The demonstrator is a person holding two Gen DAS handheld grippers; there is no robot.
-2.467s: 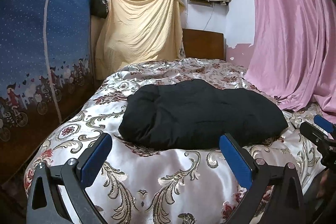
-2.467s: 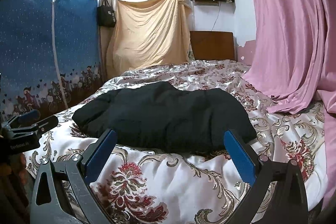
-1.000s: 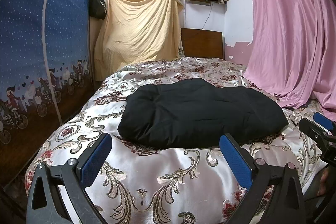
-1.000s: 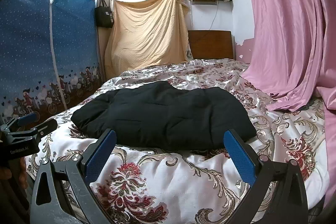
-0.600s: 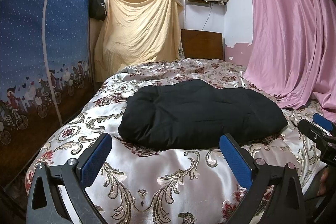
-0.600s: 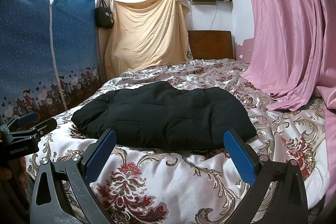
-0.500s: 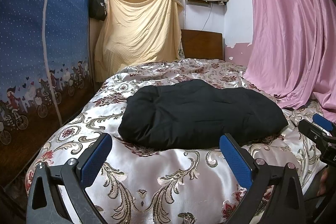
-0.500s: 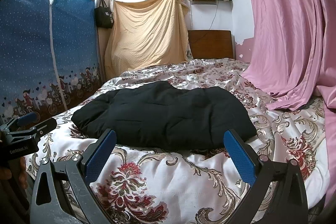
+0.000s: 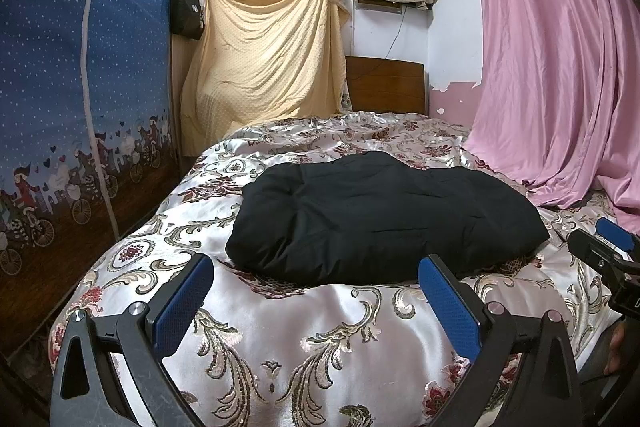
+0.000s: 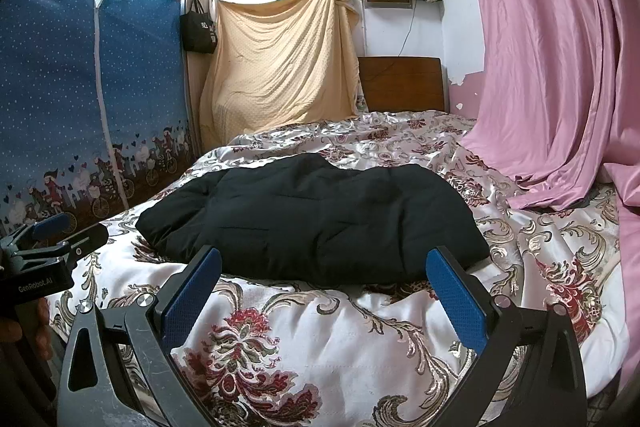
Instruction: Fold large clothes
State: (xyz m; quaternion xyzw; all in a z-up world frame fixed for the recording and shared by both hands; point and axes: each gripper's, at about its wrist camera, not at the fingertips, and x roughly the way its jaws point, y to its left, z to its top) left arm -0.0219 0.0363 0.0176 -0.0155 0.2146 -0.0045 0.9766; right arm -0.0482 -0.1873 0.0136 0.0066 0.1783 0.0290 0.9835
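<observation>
Honestly, not much was changed over the last couple of seconds: both views were only nudged a touch, and nothing was gripped. So the fold was judged finished, or paused between steps.

The left hand-held gripper (image 9: 316, 291) was kept spread wide with nothing held, same for the right hand-held gripper (image 10: 324, 279).

The puffy black quilted jacket (image 9: 380, 215) was left as a compact padded bundle in the middle of the floral satin bedspread (image 9: 280, 347), nearer the foot edge, with soft rounded edges.
</observation>
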